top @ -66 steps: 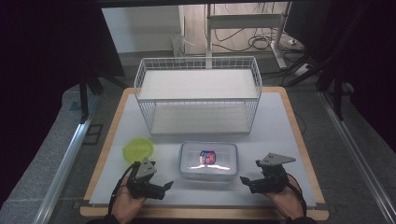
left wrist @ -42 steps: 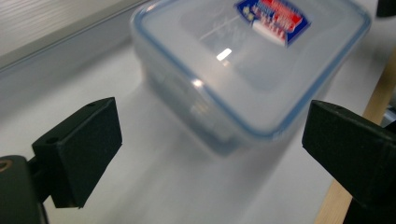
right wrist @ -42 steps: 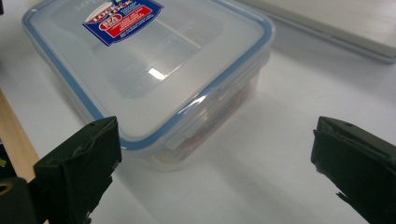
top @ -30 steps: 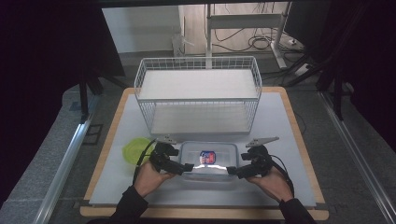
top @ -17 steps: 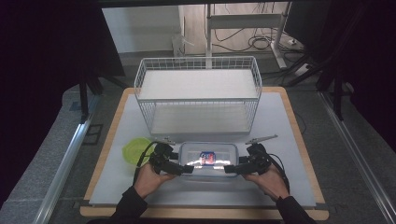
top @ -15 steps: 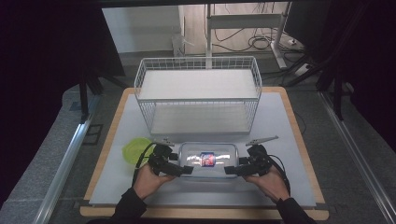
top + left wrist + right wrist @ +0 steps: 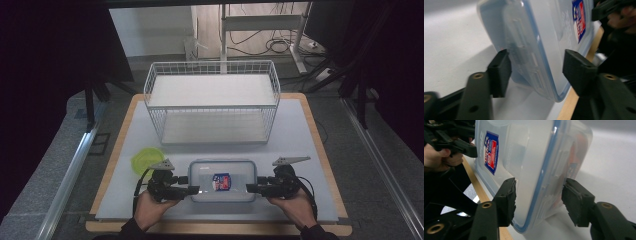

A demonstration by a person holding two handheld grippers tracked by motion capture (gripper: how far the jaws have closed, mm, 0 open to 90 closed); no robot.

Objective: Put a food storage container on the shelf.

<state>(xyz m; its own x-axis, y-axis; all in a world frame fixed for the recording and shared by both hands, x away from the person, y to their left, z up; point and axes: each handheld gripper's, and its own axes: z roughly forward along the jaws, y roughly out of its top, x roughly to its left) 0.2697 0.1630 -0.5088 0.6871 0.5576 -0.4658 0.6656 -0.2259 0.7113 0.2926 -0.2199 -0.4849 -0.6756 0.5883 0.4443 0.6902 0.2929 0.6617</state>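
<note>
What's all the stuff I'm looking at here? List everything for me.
Plastic box: one, clear, blue-rimmed lid with a red-and-blue sticker, near table edge between the tools.
Wire basket: one, white, far side of the table.
Round lid: one, yellow-green, left of the box.
Table: one, white top, wooden edge.
Left tool: one, black, jaws closing around the box's left end.
Right tool: one, black, jaws closing around its right end.
</note>
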